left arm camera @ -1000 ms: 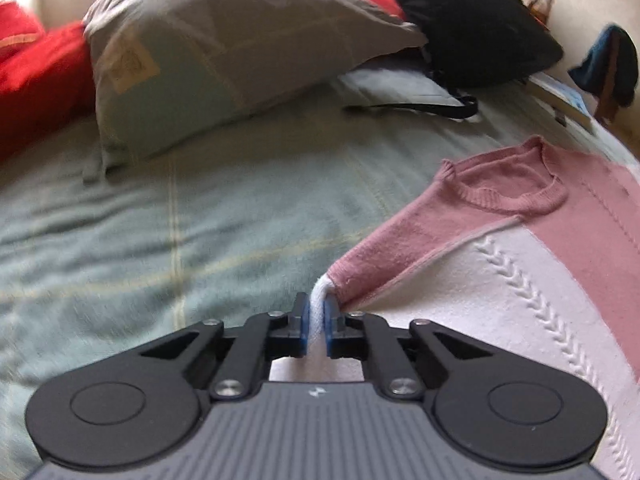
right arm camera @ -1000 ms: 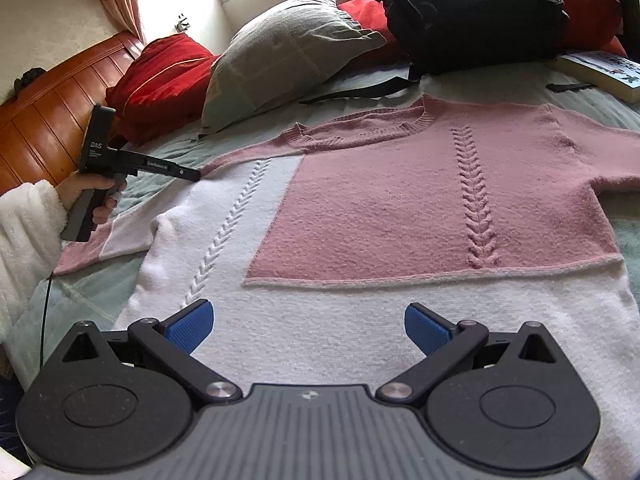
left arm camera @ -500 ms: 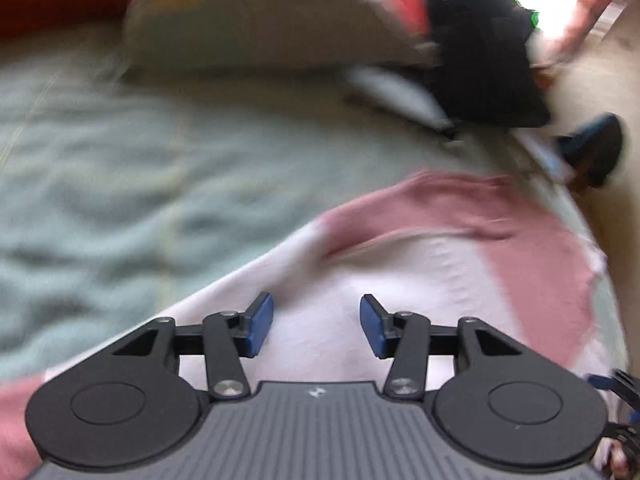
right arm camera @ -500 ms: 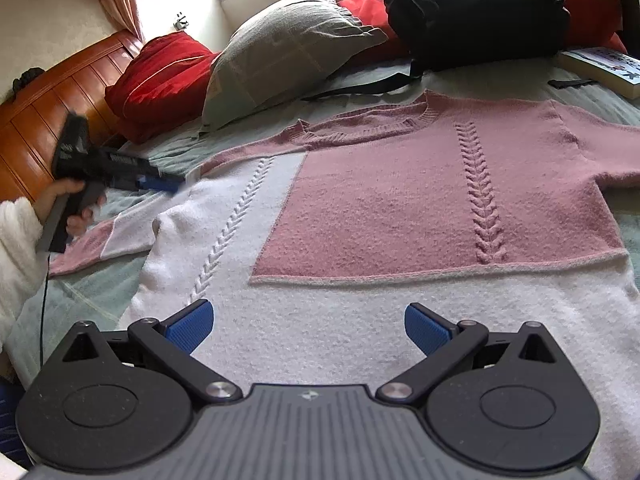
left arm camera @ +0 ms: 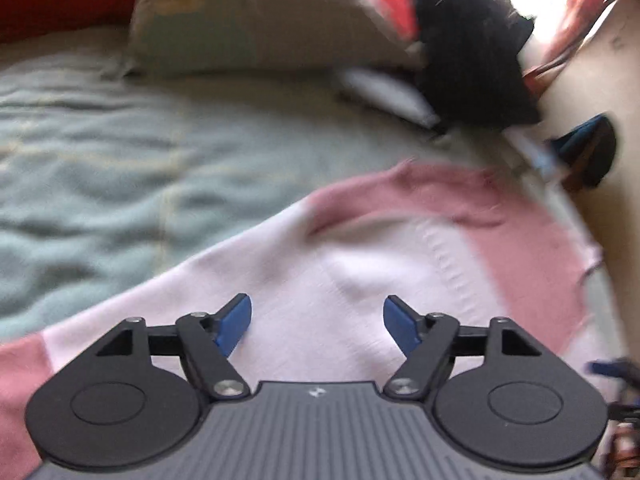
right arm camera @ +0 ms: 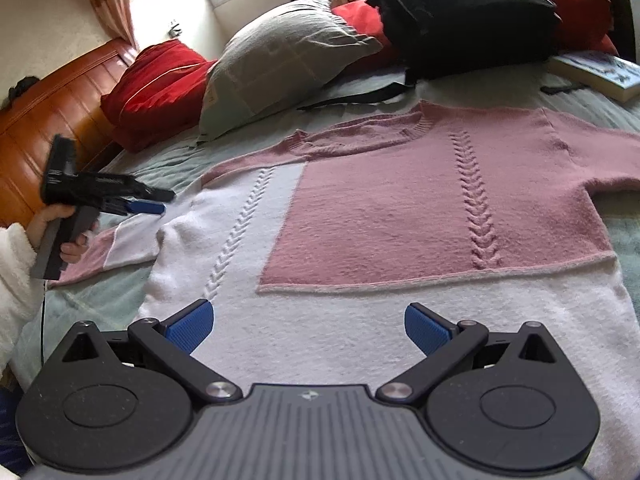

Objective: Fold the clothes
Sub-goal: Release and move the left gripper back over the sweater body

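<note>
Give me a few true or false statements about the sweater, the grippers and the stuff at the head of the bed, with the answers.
1. The pink and white sweater lies spread flat on the bed. True.
2. The left gripper pinches the sleeve. False: its jaws are opening with nothing between them.
3. The right gripper holds the hem. False: it is open above the white band.
4. A black backpack sits beyond the collar. True.
5. The grey pillow lies on the sweater. False: it is beside it.
</note>
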Demonstrator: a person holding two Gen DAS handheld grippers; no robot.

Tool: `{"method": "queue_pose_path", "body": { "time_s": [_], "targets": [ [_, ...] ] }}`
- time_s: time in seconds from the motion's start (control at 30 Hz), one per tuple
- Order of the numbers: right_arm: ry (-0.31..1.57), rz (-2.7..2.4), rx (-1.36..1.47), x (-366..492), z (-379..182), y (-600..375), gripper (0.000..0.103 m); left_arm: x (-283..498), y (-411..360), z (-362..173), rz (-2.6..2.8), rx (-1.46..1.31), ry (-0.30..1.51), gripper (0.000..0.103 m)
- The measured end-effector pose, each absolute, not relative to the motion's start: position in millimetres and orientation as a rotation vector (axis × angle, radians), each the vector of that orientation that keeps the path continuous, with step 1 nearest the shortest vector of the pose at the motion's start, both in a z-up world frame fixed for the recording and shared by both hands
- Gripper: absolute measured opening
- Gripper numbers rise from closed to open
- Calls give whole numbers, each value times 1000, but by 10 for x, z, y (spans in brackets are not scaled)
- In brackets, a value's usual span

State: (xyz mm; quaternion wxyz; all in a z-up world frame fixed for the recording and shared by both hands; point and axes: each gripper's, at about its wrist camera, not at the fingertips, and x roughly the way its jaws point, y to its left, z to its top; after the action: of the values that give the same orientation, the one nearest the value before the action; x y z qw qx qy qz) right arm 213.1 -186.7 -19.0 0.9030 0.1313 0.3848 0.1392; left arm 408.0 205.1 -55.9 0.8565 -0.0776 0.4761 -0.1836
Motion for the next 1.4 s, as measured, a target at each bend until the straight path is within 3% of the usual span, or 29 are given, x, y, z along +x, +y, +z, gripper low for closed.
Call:
{"method": "queue_pose_path", "body": {
  "time_s": [0.23, 0.33, 0.57, 0.77, 1.1, 1.27, 1.4],
  "targets": [
    [771, 284, 249, 2015, -74, -1858, 103, 3739, 2013, -362, -260, 6, 936, 71],
    [772, 284, 273, 1994, -57, -1830, 103, 3566, 1703, -171, -424, 20, 870, 82],
    [757, 312, 238, 1820, 31, -1739, 103, 3453, 1176, -478, -360, 301, 844, 84],
    [760, 297, 245, 1734, 28, -1849, 103, 3334, 1361, -644, -343, 269, 833, 90],
    [742, 301, 264, 1586, 79, -1999, 103, 2919, 1089, -250, -356, 336, 743, 89],
    [755, 303, 260, 1435, 136, -2078, 103, 2820, 905, -587, -286, 404, 844, 89],
    [787, 277, 211, 1228, 204, -2237, 103, 2629, 979, -388, -240, 316, 846, 88]
  ]
}}
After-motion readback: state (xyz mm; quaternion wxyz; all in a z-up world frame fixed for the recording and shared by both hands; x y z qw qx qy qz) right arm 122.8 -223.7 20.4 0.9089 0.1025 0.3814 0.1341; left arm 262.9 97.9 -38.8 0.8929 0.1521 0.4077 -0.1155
